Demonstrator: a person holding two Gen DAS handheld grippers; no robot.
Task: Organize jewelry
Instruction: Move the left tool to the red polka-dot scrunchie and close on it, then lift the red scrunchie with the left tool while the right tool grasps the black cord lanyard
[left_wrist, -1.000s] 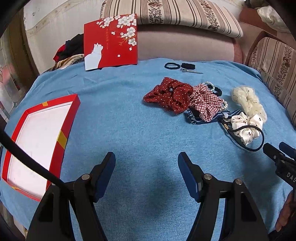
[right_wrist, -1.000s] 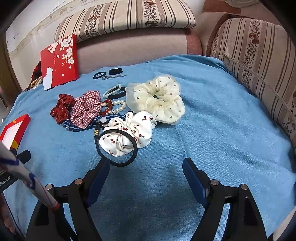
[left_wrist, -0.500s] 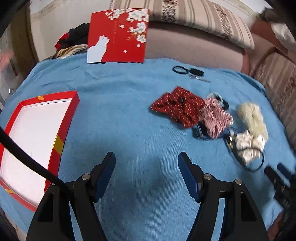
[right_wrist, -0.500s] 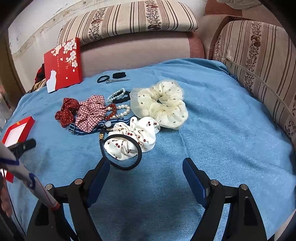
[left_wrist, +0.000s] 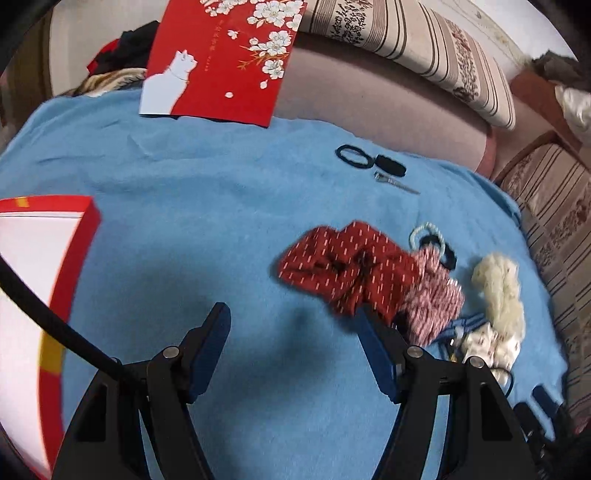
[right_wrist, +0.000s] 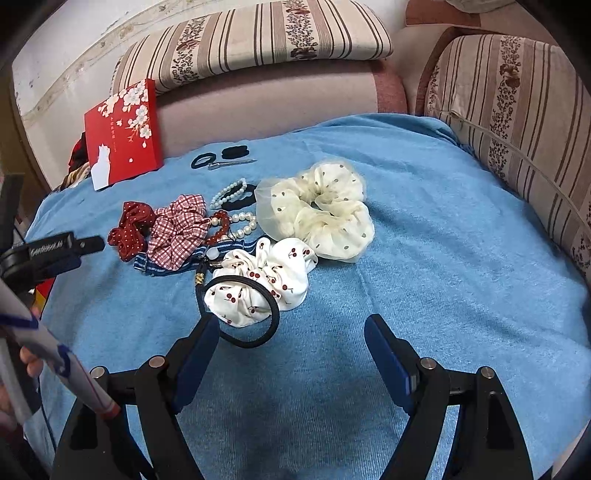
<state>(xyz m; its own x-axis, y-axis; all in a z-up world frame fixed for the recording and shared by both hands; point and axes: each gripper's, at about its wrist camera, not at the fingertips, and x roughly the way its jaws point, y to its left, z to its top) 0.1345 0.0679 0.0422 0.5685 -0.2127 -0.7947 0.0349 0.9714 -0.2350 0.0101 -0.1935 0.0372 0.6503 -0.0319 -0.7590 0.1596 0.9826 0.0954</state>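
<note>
A pile of hair accessories lies on the blue cloth: a red dotted scrunchie, a red checked scrunchie, a cream dotted scrunchie, a white cherry scrunchie with a black hair tie, and pearl bracelets. My left gripper is open and empty, its right finger close to the red scrunchie. My right gripper is open and empty just in front of the cherry scrunchie. An open red box lies at the left.
The red box lid with a cat and blossoms leans on the sofa back. A black hair tie, a black band and a metal clip lie behind the pile. Striped cushions border the cloth at right and rear.
My left gripper has moved forward and right toward the red scrunchie; the box slid toward the left edge of its view. My right gripper moved slightly nearer the pile.
</note>
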